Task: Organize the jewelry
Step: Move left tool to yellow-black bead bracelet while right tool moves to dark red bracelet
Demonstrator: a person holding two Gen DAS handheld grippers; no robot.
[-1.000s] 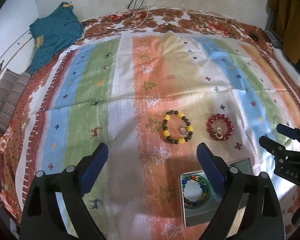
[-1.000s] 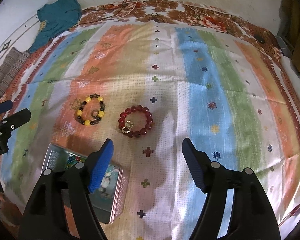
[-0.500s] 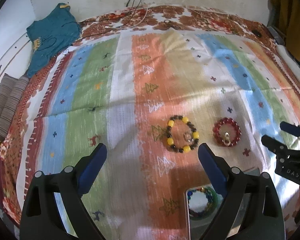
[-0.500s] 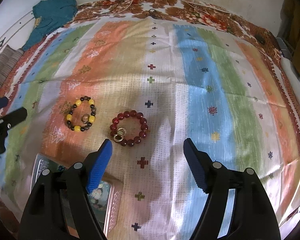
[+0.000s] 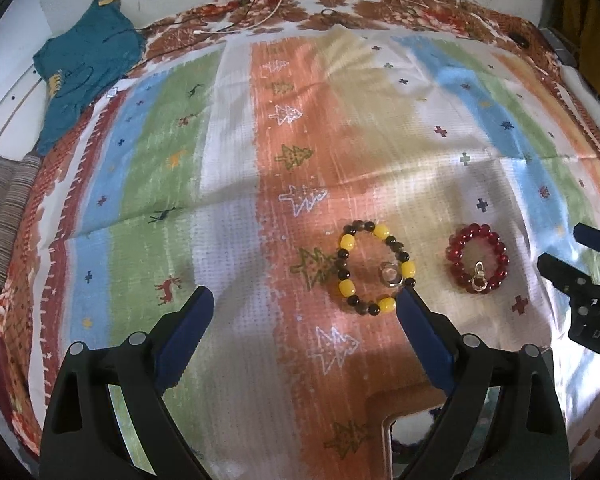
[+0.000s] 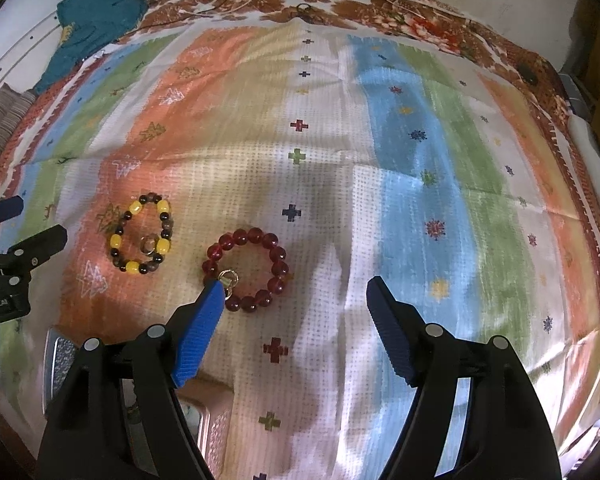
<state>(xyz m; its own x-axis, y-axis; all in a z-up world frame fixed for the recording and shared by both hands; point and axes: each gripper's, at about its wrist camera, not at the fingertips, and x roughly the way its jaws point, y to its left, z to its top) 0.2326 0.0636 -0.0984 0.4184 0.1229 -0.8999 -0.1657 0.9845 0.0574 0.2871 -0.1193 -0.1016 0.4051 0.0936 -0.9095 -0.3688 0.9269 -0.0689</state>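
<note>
Two bracelets lie flat on a striped cloth. The yellow-and-brown bead bracelet (image 5: 374, 269) (image 6: 142, 237) has a clear ring (image 5: 391, 274) inside it. To its right lies the red bead bracelet (image 5: 477, 258) (image 6: 247, 269) with a gold clasp (image 6: 229, 279). My left gripper (image 5: 304, 300) is open above the cloth, its right fingertip just below the yellow bracelet. My right gripper (image 6: 296, 290) is open too, its left fingertip over the red bracelet's lower left edge. A metal tin (image 5: 384, 432) (image 6: 60, 356) sits at the near edge, mostly hidden behind the fingers.
A teal garment (image 5: 84, 68) lies at the far left corner with cables (image 5: 260, 12) behind it. A striped cushion (image 5: 2, 208) sits at the left edge. The floral bedspread (image 5: 440, 16) borders the cloth; a white object (image 6: 592, 152) lies at the right edge.
Both grippers have come forward and lower toward the bracelets, which now appear larger and closer to the fingertips. The tin has slipped mostly out of sight beneath the fingers.
</note>
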